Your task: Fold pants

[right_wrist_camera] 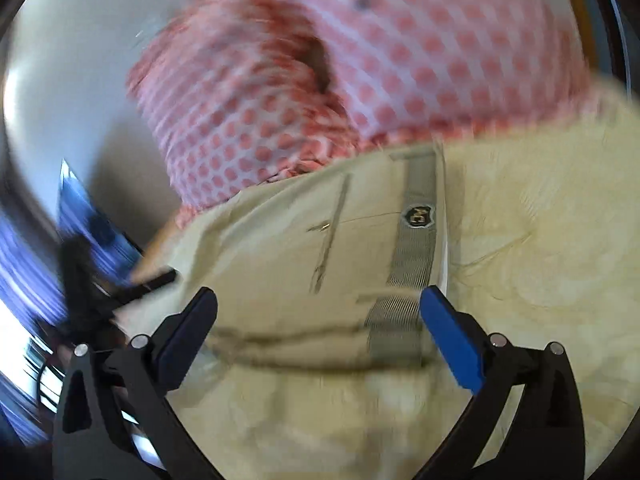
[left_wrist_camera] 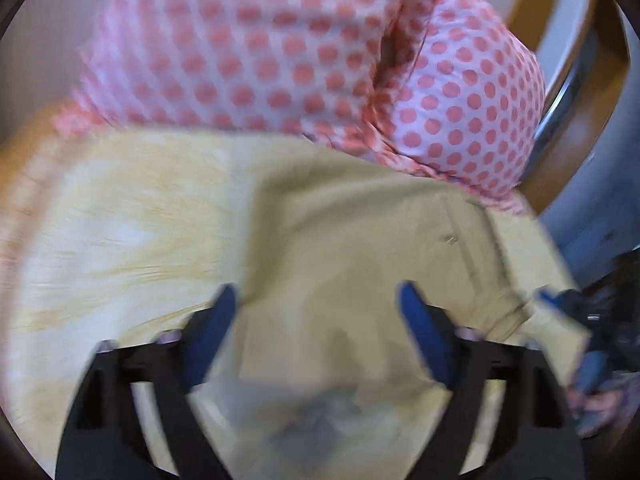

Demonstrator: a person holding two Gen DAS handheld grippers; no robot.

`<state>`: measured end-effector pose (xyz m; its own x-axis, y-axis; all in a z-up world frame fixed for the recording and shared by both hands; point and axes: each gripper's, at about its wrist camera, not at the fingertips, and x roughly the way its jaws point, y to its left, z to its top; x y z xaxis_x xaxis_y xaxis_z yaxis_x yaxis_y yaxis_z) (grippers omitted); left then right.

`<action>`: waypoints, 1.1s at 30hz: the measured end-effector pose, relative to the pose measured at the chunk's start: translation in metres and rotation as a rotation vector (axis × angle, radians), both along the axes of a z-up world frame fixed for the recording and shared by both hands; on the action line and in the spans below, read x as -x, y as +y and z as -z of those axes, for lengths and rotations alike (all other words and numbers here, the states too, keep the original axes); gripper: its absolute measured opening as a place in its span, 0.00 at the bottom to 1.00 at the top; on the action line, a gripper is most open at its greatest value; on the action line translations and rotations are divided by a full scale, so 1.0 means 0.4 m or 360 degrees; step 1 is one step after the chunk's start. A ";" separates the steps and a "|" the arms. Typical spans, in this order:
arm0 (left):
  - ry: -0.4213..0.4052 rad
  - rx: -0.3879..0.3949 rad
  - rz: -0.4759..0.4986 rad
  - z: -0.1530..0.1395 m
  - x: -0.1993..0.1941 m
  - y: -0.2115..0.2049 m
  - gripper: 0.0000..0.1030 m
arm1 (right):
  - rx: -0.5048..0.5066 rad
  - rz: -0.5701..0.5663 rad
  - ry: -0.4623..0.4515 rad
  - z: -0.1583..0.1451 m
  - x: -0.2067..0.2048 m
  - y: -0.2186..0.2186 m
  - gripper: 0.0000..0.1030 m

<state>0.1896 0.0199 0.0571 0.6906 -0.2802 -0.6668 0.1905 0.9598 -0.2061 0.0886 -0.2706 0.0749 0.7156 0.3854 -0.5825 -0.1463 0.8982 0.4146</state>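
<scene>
The khaki pants (left_wrist_camera: 360, 240) lie on a pale yellow sheet (left_wrist_camera: 120, 220). In the right wrist view the pants (right_wrist_camera: 280, 260) show a grey ribbed waistband (right_wrist_camera: 416, 248) with a dark badge. My left gripper (left_wrist_camera: 316, 296) is open, with its blue pads over the pants fabric and nothing between them. My right gripper (right_wrist_camera: 320, 300) is open over the waistband end, with the fabric lying between its spread fingers. The right gripper also shows at the right edge of the left wrist view (left_wrist_camera: 580, 340). Both views are blurred by motion.
A pink pillow with red dots (left_wrist_camera: 320, 60) lies just beyond the pants, also in the right wrist view (right_wrist_camera: 360, 80). A wooden frame and a metal rail (left_wrist_camera: 560, 92) stand at the right. Blue striped cloth (right_wrist_camera: 24, 248) shows at the left.
</scene>
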 end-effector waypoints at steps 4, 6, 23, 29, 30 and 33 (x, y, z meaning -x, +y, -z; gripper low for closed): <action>-0.0168 -0.0262 -0.0130 0.021 0.205 -0.002 0.99 | 0.0416 0.0063 -0.0123 0.027 0.146 0.113 0.98; -0.0150 -0.0295 -0.0156 0.056 0.263 -0.005 0.99 | 0.0508 0.0097 -0.0129 0.059 0.187 0.142 0.98; -0.0227 -0.0347 -0.0206 0.169 0.381 -0.028 0.99 | 0.0617 0.0263 -0.0120 0.169 0.247 0.203 0.98; -0.0263 -0.0351 -0.0208 0.173 0.387 -0.030 0.99 | 0.0613 0.0273 -0.0146 0.173 0.256 0.201 0.98; -0.0266 -0.0350 -0.0208 0.173 0.387 -0.030 0.99 | 0.0614 0.0273 -0.0149 0.174 0.256 0.202 0.98; -0.0270 -0.0350 -0.0210 0.175 0.389 -0.031 0.99 | 0.0613 0.0278 -0.0153 0.175 0.256 0.203 0.98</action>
